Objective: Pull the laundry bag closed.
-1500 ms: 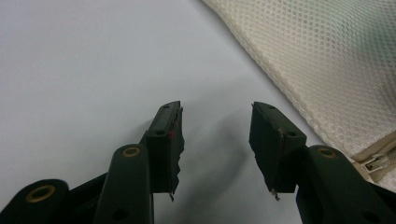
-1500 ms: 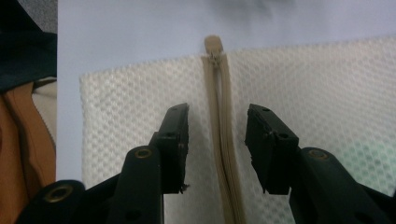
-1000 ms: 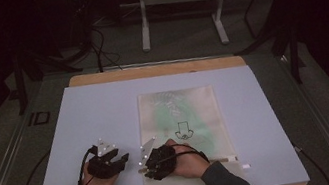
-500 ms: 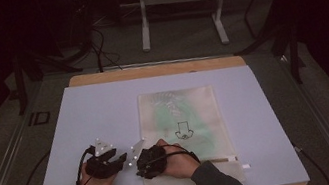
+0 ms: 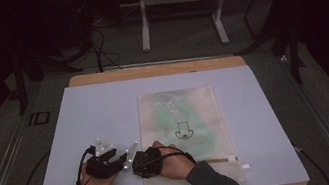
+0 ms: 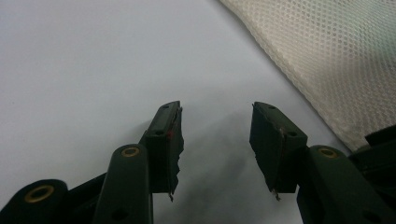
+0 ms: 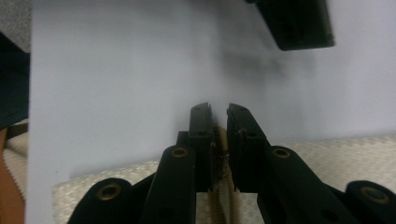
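Your table (image 5: 104,107) takes up the middle of the high view, a pale lavender-white sheet over a wooden board whose edge shows along the top and bottom. On it, right of centre, lies the mesh bag (image 5: 182,120), a long cream rectangle running from mid-frame down toward the lower edge; a pale green shape shows through it, and a small black arrow-like outline sits near its middle. Along the bag's lower end runs a tan strip that looks like the zipper band (image 5: 219,160), though it is too small to be sure. Your two forearms enter from the bottom of the frame, sleeves dark. In the lower left of centre, your left gripper (image 5: 107,155) sits over bare table just beside the bag's left edge; in its own view (image 6: 215,140) the two black jaws stand clearly apart with nothing between them, the sheet below, and the bag's netting (image 6: 336,60) crossing the upper right corner. Your right gripper (image 5: 136,160) is just to the right of it, at the bag's lower left corner, pointing toward the left one. In the right gripper view (image 7: 219,140) the jaws are drawn nearly together and clamped on a thin tan strip (image 7: 223,186) of the bag's edge, which rises between them from the mesh at the bottom of the frame.
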